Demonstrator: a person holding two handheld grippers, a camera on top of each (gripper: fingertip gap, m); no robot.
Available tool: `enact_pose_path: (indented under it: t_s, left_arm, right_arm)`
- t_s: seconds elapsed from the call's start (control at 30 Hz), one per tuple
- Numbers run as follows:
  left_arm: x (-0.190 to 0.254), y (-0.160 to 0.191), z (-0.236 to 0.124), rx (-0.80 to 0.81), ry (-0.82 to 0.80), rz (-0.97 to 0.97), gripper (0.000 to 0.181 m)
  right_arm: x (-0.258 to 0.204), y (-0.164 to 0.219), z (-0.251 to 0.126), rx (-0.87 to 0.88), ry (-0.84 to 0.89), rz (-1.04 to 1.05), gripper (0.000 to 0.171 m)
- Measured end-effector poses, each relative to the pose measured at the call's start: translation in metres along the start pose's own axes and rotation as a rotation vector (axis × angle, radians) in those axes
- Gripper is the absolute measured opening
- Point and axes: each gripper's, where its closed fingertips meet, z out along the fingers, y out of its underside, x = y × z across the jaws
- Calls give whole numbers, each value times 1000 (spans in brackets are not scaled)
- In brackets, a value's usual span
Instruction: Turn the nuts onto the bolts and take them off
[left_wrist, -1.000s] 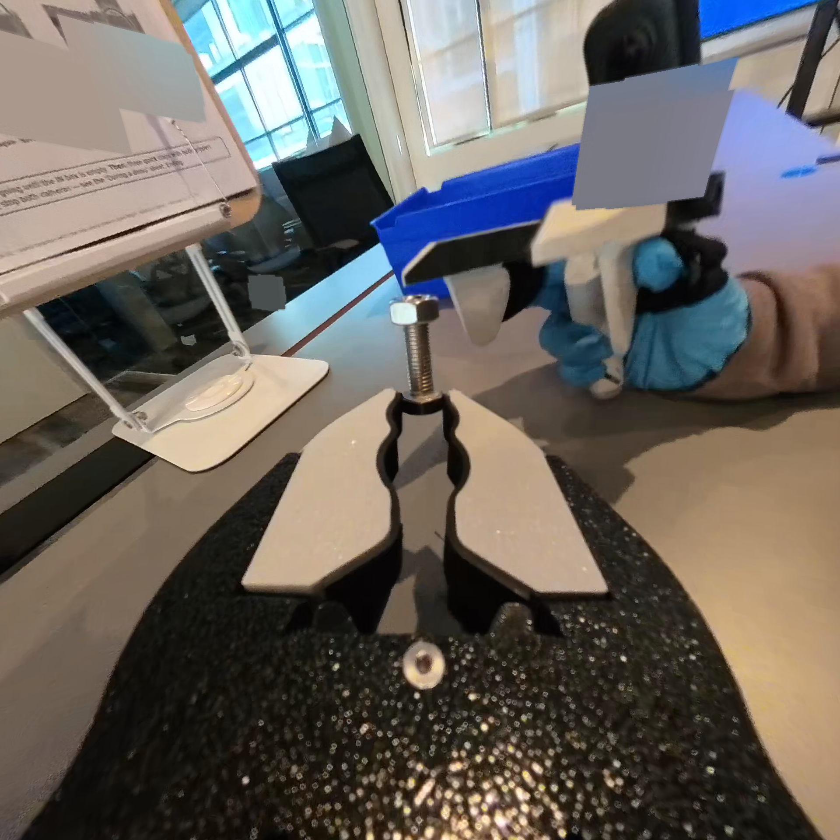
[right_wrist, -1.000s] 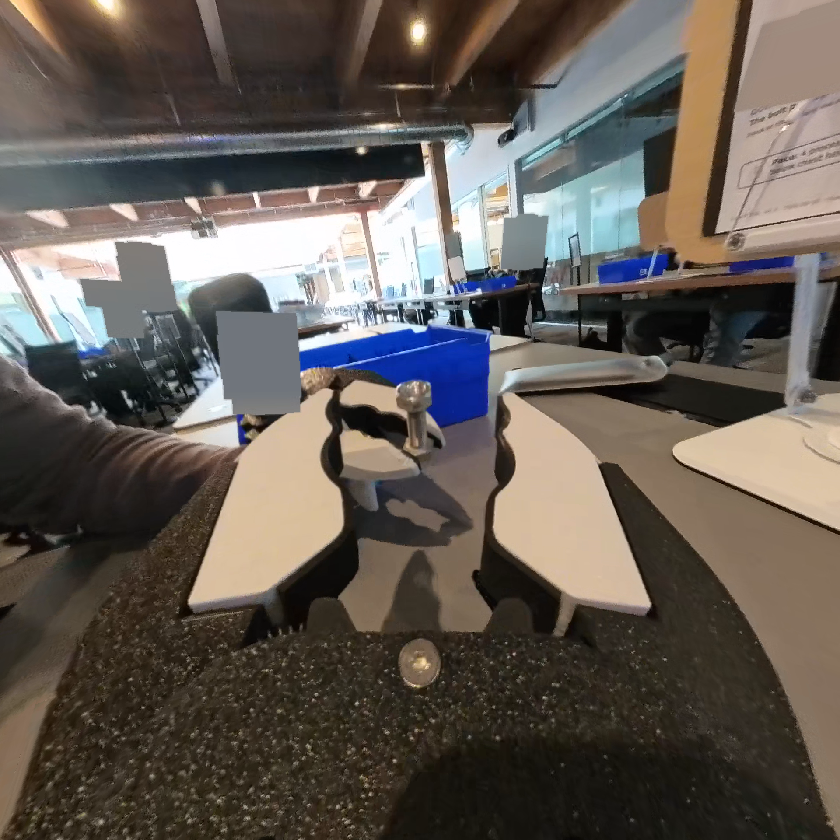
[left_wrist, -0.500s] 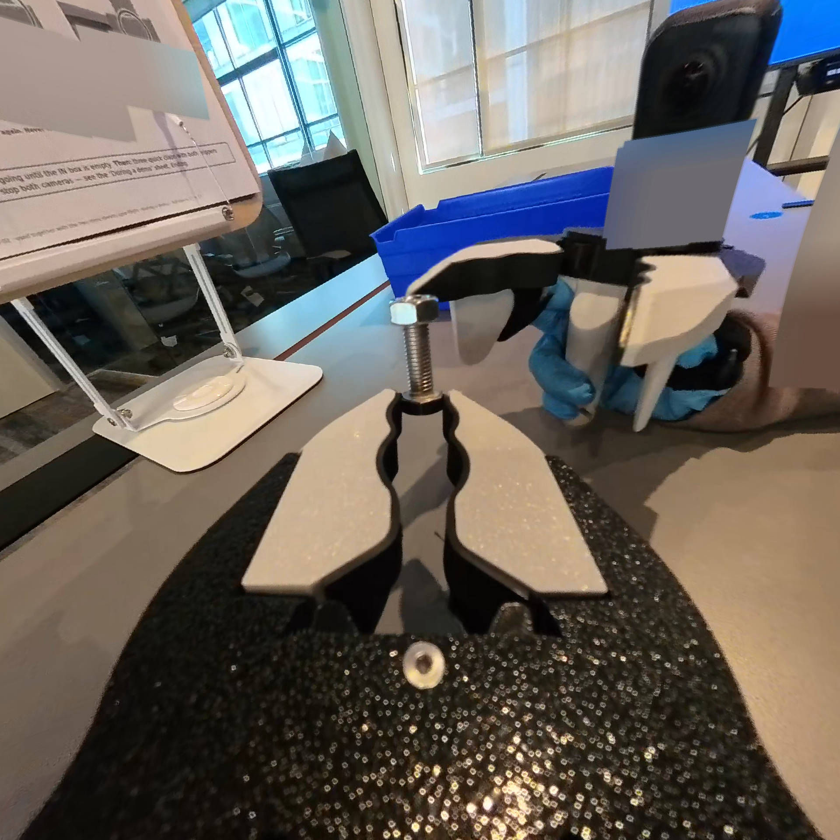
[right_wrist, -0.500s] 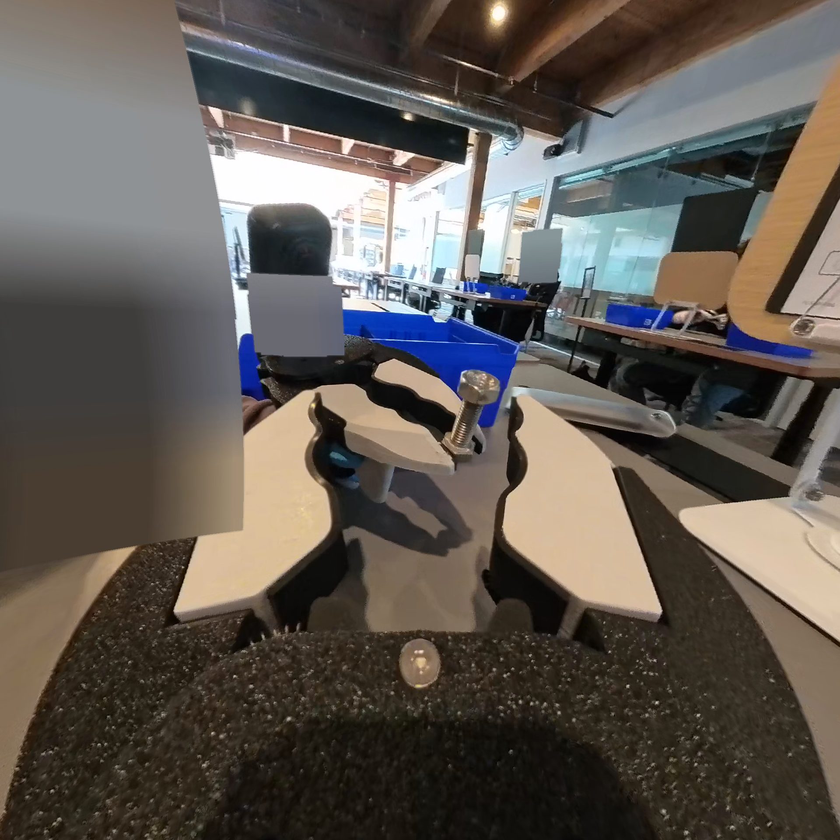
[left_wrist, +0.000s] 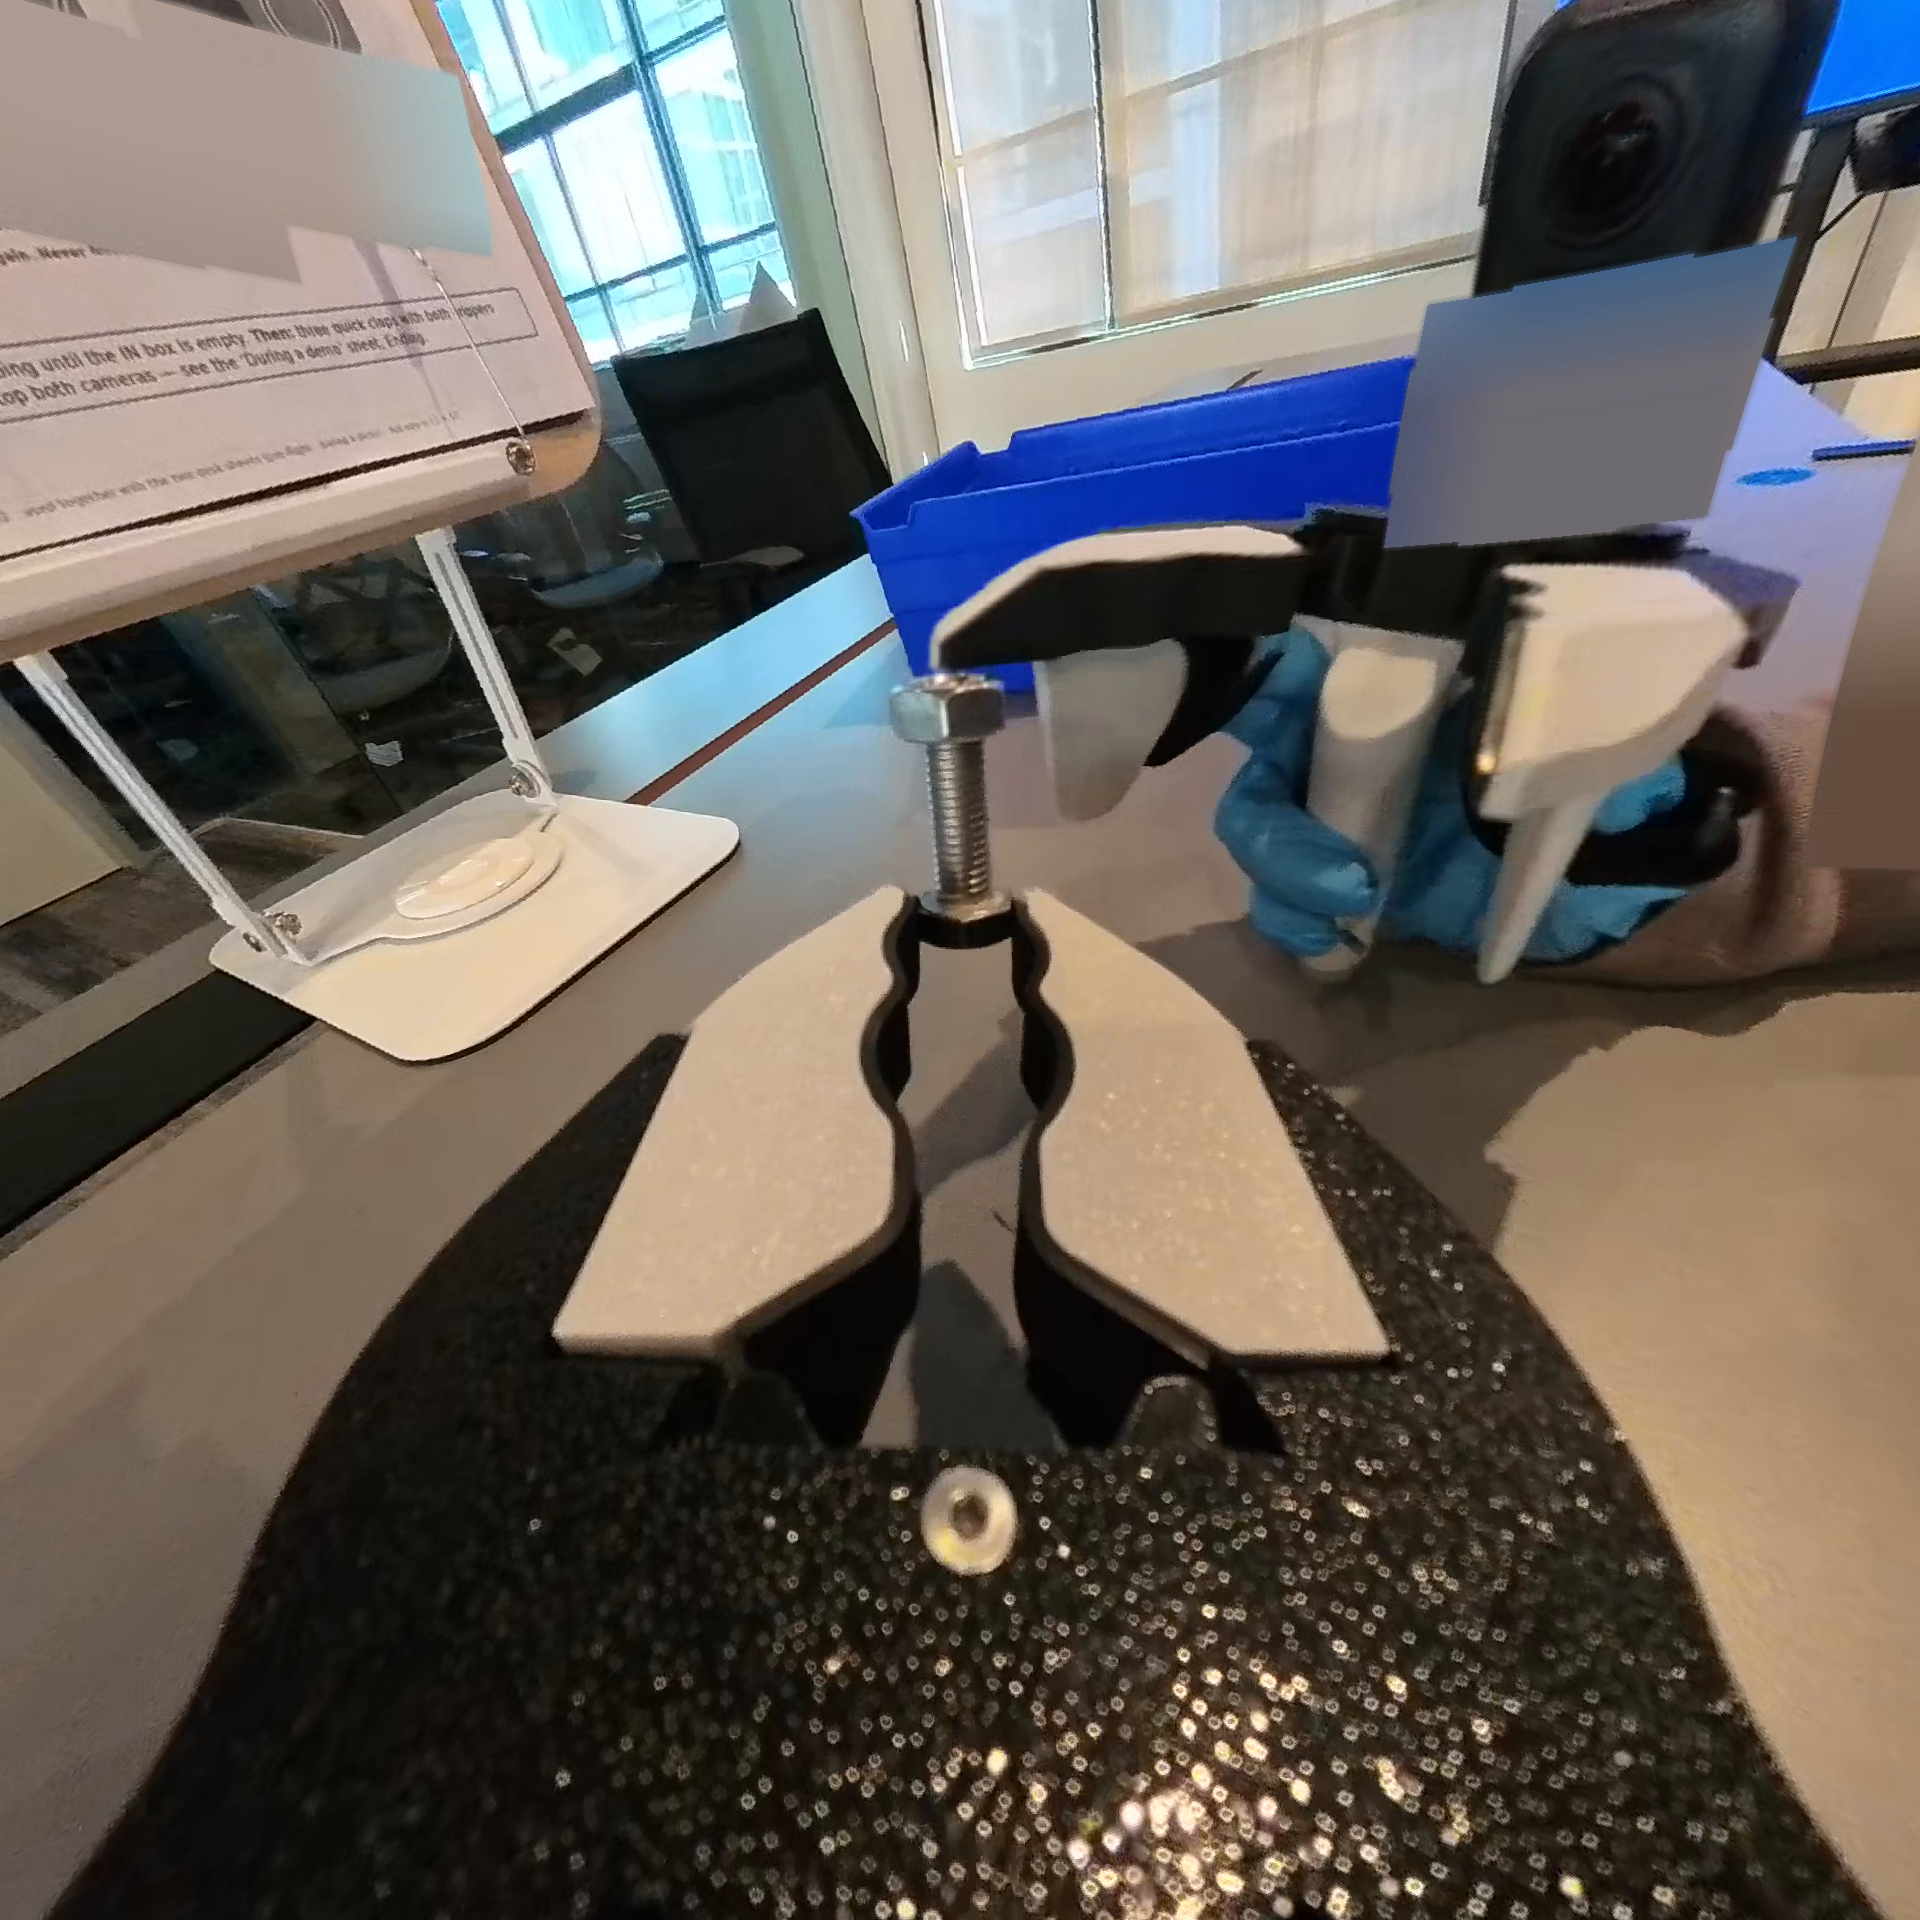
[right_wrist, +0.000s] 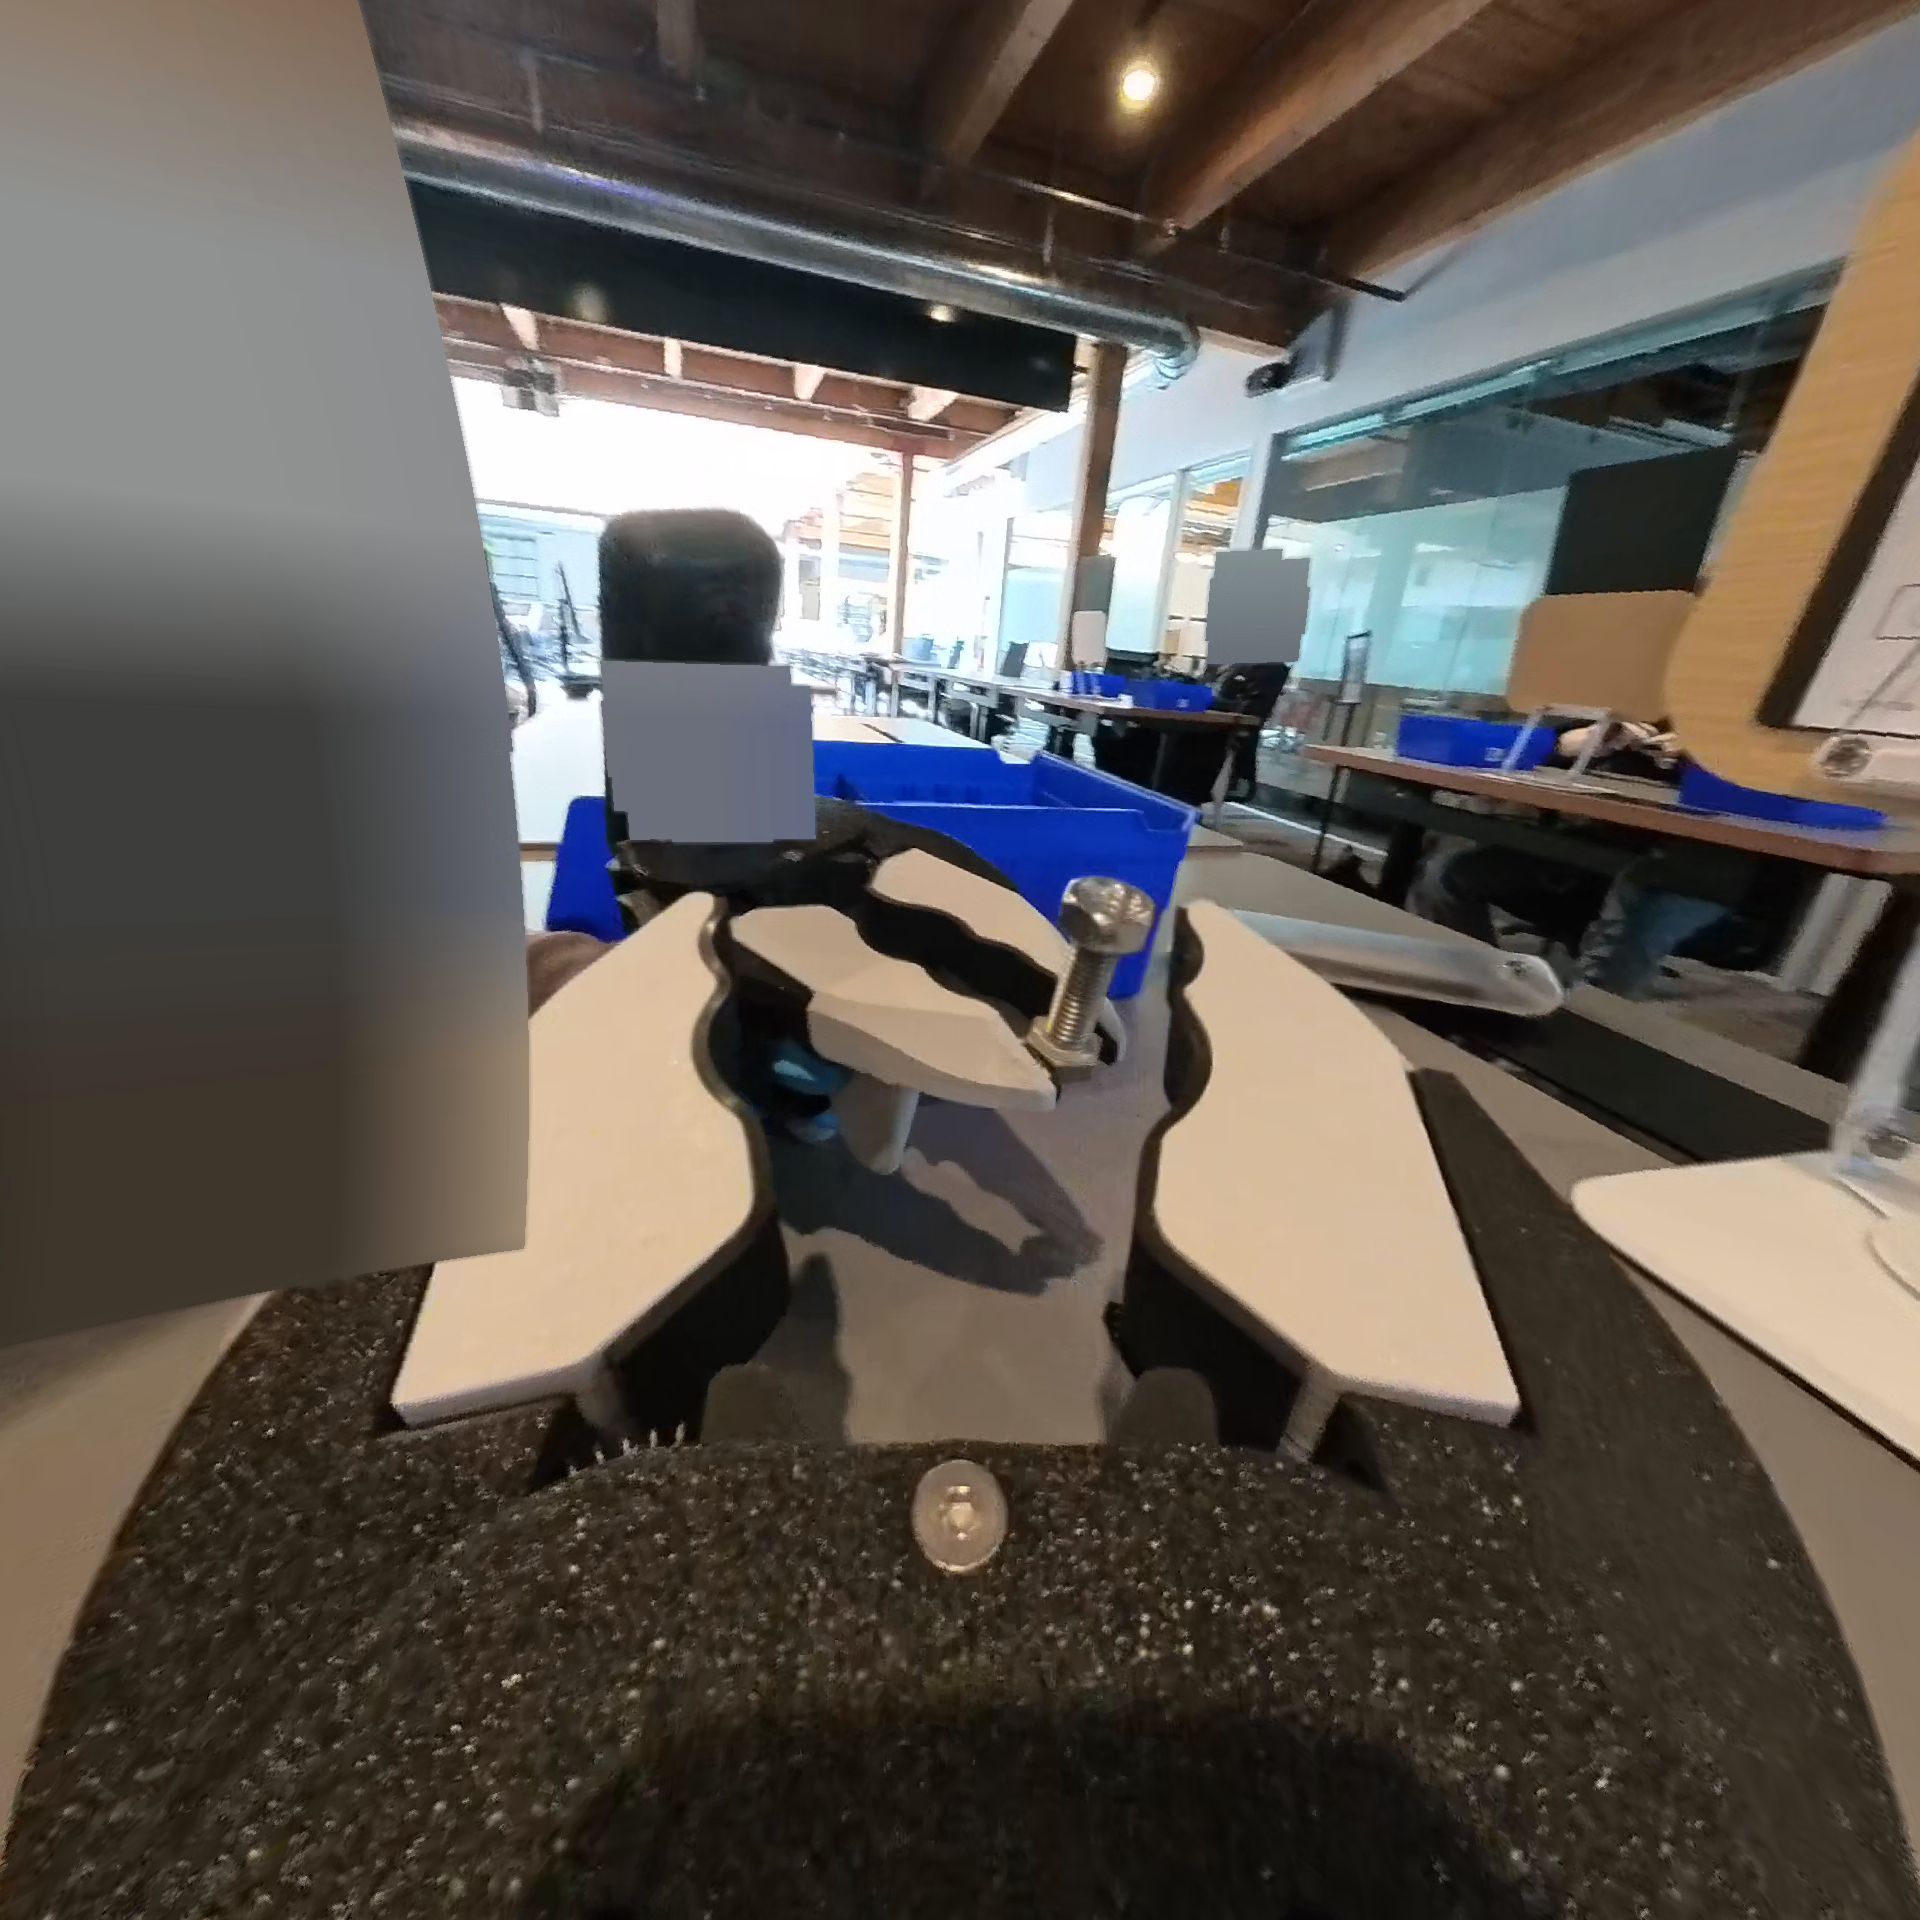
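Two grippers over the grey table (left_wrist: 1558, 1299): my right gripper (left_wrist: 1013, 717) has swung in beside the bolt head, jaws wide and empty, ready to turn it. Blue bin (left_wrist: 1122, 509) behind, stand base (left_wrist: 582, 914) left, table open elsewhere. Left gripper (left_wrist: 961, 920) pinches the nut (left_wrist: 961, 928), bolt (left_wrist: 958, 800) upright in it.

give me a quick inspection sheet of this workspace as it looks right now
surface: grey table, bare in front of the claws
job's things: bolt upright, hex head up, a nut at its lower end
clutter: blue bin behind; white sign stand to one side
grippers: left claw shut on the nut; right claw open, near the bolt head, not touching
cables: nothing seen
surroundings: windows, office desks, more blue bins
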Motion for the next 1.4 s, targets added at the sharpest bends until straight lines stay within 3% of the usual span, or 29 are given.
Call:
enact_pose_path:
  t_s: [0.1, 0.2, 0.4, 0.43, 0.5, 0.53, 0.73, 0.8, 0.83, 0.87, 0.93, 1.07, 1.1, 1.13, 1.17, 1.2, 1.23, 1.4]
  left_arm:
    - [-2, 1, 0, -4, -8, -6, 16]
    - [-5, 0, -1, 5, -11, -38, 16]
    - [-4, 1, 1, -4, 2, -44, 16]
    - [-4, 1, 1, -6, 3, -42, 16]
    - [-4, 1, 1, -7, 3, -41, 16]
    - [-3, 1, 1, -8, 5, -40, 16]
    - [-2, 2, 2, -15, 7, -28, 16]
    - [-3, 2, 1, -10, 5, -32, 16]
    - [-3, 1, 1, -8, 6, -38, 16]
    - [-3, 1, 1, -7, 6, -42, 16]
    - [-4, 1, 1, -7, 7, -45, 16]
    - [-2, 2, 2, -17, 11, -32, 16]
    - [-2, 2, 2, -19, 12, -30, 16]
    - [-2, 3, 2, -19, 11, -29, 16]
    - [-2, 2, 2, -17, 11, -30, 16]
    - [-2, 2, 2, -16, 10, -33, 16]
    - [-3, 2, 2, -14, 10, -37, 16]
    - [-3, 2, 2, -14, 12, -40, 16]
  right_arm:
    - [-6, 4, 3, -34, -26, -4, 78]
    - [-13, 4, -3, -52, -90, 87, 53]
    - [0, 4, 1, -26, -10, 34, 76]
    - [-6, 5, 2, -41, -41, 42, 70]
    - [-18, 10, -1, -103, -115, 87, 39]
    - [-18, 10, -1, -108, -106, 85, 37]
    - [3, 6, 2, -42, 15, 35, 73]
    - [-6, 6, 2, -46, -42, 80, 62]
    - [-15, 5, -2, -55, -115, 117, 34]
    - [-18, 5, -3, -67, -139, 160, 32]
    - [-10, 3, -4, -40, -98, 170, 39]
    - [11, 0, -2, 7, 46, 75, 74]
    - [11, 1, -1, 7, 48, 53, 76]
    - [5, 1, 0, -1, 20, 51, 72]
    - [-4, 3, 0, -24, -37, 83, 53]
    - [-15, 6, -2, -65, -116, 126, 23]
    - [-19, 8, -3, -90, -145, 157, 19]
    - [12, -1, -4, 1, 59, 64, 65]
